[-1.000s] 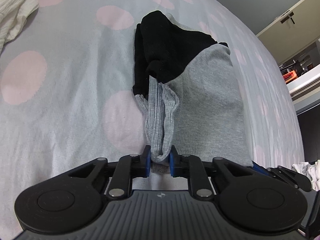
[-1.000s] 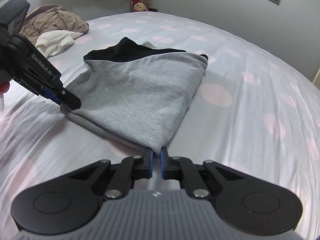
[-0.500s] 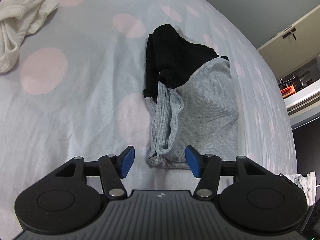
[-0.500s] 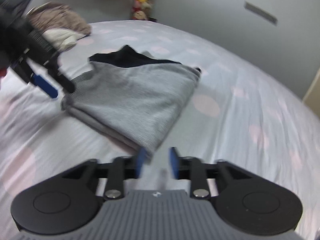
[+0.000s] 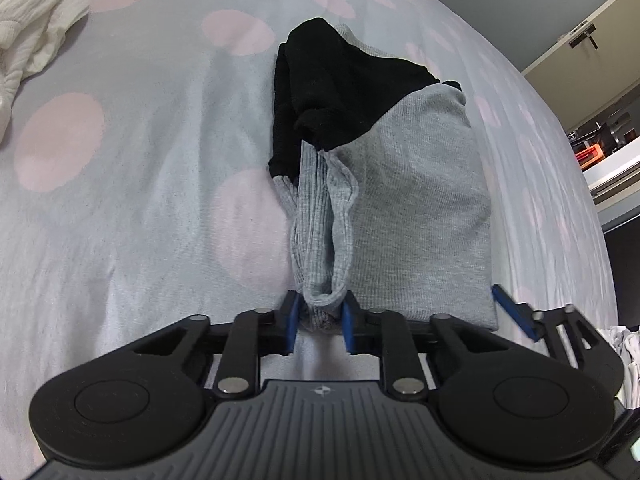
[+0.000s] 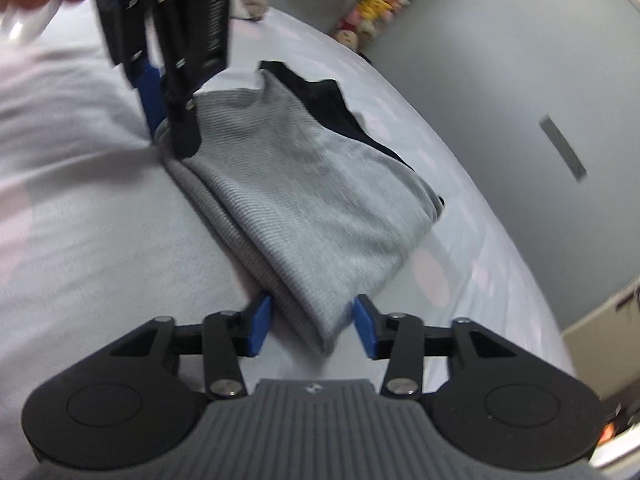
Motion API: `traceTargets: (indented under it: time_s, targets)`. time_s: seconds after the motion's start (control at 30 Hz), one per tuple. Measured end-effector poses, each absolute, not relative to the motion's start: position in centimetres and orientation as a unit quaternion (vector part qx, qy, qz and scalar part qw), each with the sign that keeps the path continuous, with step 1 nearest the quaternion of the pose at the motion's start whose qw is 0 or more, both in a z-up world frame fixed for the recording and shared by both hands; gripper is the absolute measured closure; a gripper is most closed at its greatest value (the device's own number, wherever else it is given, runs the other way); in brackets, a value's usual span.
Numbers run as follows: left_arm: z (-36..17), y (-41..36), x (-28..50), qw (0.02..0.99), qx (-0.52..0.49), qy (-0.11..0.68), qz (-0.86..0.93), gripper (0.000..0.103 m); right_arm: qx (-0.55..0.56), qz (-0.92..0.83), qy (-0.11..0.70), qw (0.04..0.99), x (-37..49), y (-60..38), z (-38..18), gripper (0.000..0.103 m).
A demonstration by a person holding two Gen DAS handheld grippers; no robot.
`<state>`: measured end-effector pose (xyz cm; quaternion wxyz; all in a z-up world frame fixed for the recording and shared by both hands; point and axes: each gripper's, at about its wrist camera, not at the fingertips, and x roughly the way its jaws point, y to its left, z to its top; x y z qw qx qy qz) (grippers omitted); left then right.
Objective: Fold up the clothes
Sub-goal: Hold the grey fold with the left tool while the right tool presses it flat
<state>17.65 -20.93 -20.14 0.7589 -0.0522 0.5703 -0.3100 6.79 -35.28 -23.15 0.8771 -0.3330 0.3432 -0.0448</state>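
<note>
A bed [image 5: 140, 208], covered by a pale blue sheet printed with large pink dots, fills most of both views and carries everything shown. Near its middle a folded garment [image 5: 420, 208] is laid flat: the body is of grey fine-ribbed knit, folded into a roughly rectangular, layered pad, and a black section [image 5: 336, 92] is seen at the far end. In the right wrist view the stacked layers are visible along the folded near edge. A narrow grey ribbed strip [image 5: 320, 240], looped and doubled on itself, runs along the garment's left side toward the camera. At the upper left of the left wrist view a crumpled cream garment [image 5: 36, 40] of crinkled weave is seen lying well apart from the folded one. The left gripper [image 5: 319, 322] is shown with its blue pads closing on the near end of the ribbed strip, which is pinched between them. The right gripper [image 6: 313, 330] is shown with its blue pads closing about the garment's near corner, which lies between them with a gap visible on either side; the grip is not yet made. A row of small plush toys [image 6: 376, 12], blurred, is seen against the grey wall.
</note>
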Motion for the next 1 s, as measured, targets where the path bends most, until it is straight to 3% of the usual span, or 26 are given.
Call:
traceTargets:
  time_s: [0.07,0.17,0.6,1.0]
  targets:
    - [-20.0,-20.9,17.7,0.758,-0.051,0.57,-0.313,0.088,-0.348,-0.044,0.344,0.871,6.9,-35.1,-23.3,0.087]
    - [-19.2,-20.7,17.6,0.758,-0.052,0.567,-0.317,0.09,-0.357,-0.046,0.339,0.869,6.9,-35.2,-22.7,0.092]
    - [-14.2,-19.4,11.6,0.745,-0.026,0.572,-0.341,0.091,-0.331,-0.006,0.361,0.872,1.7,-35.0,-15.2,0.093]
    - [-13.3,-18.5,4.3,0.71,0.033,0.608,-0.354,0.091,-0.245,0.015,0.406,0.88,-7.2,-33.0,-13.3,0.093]
